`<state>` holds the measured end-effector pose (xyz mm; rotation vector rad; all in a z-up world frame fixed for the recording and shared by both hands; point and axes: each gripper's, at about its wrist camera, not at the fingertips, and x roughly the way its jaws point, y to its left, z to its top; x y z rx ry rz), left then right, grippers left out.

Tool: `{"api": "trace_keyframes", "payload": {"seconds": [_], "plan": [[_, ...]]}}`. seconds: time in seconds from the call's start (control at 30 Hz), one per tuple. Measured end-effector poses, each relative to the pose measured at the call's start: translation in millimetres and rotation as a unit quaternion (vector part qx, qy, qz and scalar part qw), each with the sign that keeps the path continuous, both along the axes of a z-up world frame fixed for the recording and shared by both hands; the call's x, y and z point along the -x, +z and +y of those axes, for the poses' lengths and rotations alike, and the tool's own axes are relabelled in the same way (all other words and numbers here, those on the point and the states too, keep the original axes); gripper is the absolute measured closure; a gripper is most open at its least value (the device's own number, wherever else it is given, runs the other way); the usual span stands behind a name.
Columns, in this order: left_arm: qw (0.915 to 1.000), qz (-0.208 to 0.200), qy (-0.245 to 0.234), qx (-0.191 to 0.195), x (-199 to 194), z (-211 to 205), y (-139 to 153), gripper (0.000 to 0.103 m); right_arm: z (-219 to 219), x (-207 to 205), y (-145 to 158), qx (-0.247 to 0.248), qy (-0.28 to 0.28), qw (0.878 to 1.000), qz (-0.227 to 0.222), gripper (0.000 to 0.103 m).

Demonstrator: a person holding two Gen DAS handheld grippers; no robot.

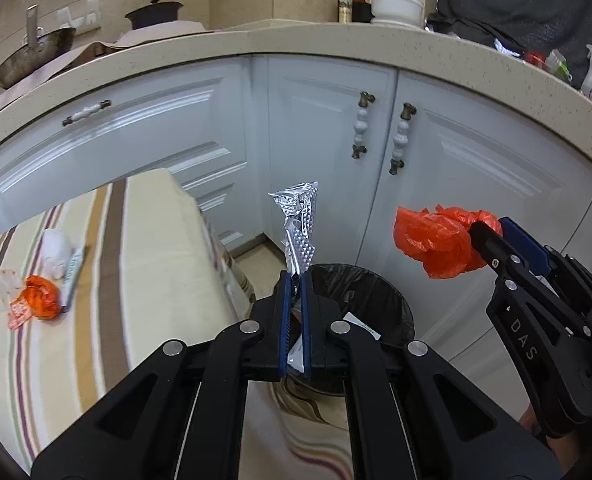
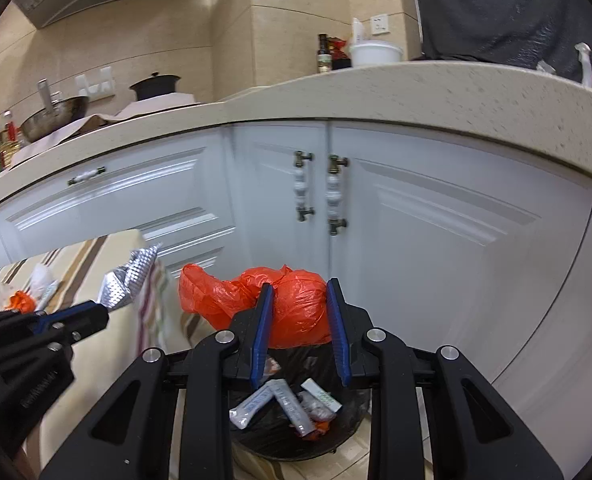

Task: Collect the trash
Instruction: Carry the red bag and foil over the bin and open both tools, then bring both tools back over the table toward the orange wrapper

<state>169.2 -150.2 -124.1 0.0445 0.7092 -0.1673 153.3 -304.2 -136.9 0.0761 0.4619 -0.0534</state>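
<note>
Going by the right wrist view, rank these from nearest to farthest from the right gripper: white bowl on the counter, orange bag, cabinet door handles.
1. orange bag, clamped in the right gripper
2. cabinet door handles, straight ahead
3. white bowl, up on the counter

A table draped in a cream cloth with brown, green and purple stripes stands beside white kitchen cabinets. Near its far end lie a crumpled white tissue, a crumpled orange wrapper just in front of it, and a slim tube-like packet touching both. On the tiled floor just right of the table stands a black-lined trash bin.
</note>
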Motion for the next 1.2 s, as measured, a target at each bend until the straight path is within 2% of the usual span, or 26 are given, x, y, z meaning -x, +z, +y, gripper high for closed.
{"api": "trace_keyframes", "payload": {"seconds": [0.47, 0.5, 0.53, 0.6, 0.87, 1.03, 1.2], "plan": [[0.9986, 0.046, -0.018, -0.02, -52.2, -49.8, -39.9, 0.097, -35.4, -34.2, -32.6, -0.015, -0.021, 1.0, 0.014, 0.073], [0.9982, 0.052, -0.02, -0.025, -55.8, -52.1, -43.5, 0.095, -37.8, -40.6, -37.7, -0.018, -0.022, 0.999, 0.019, 0.071], [0.998, 0.055, -0.018, -0.026, -59.8, -53.4, -47.1, 0.093, -38.5, -43.2, -40.1, -0.019, -0.025, 0.999, 0.02, 0.064], [0.9979, 0.06, -0.017, -0.018, -63.6, -53.2, -49.2, 0.071, -41.4, -48.4, -45.6, -0.022, -0.031, 0.999, 0.023, 0.06], [0.9991, 0.041, -0.007, -0.003, -54.1, -34.9, -33.2, 0.06, -37.7, -41.9, -43.2, -0.028, -0.025, 0.999, 0.029, 0.06], [0.9996, 0.027, 0.011, -0.002, -38.8, -6.7, -16.6, 0.055, -19.7, -35.2, -28.1, -0.031, -0.007, 0.999, 0.021, 0.06], [0.9989, 0.011, 0.044, -0.007, -19.2, 38.7, 0.1, 0.053, 11.9, -29.0, -9.5, -0.035, 0.027, 0.999, 0.01, 0.059]]}}
